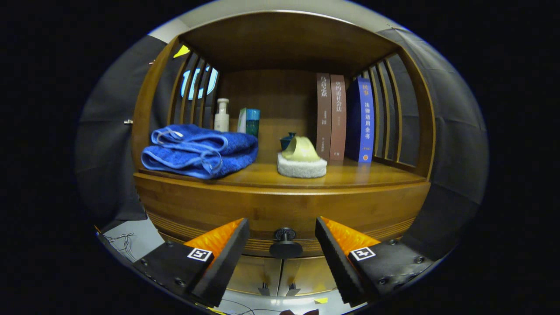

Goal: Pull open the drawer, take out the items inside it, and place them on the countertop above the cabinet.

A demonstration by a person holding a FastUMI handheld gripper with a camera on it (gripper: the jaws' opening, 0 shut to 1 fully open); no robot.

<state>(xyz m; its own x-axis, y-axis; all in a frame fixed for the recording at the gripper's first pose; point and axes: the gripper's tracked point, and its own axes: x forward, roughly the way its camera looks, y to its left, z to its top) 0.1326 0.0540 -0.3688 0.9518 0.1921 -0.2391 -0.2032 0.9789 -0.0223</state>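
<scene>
Drawer sits flush with the cabinet front, shut. Its knob is between the spread fingers of the gripper, released, touching nothing. Tabletop above holds a blue towel at 10 o'clock from the knob and a sponge pad at 12. Fits either a start or a finished, reclosed drawer; contents hidden.

Towel left of sponge (books behind) on countertop.
</scene>
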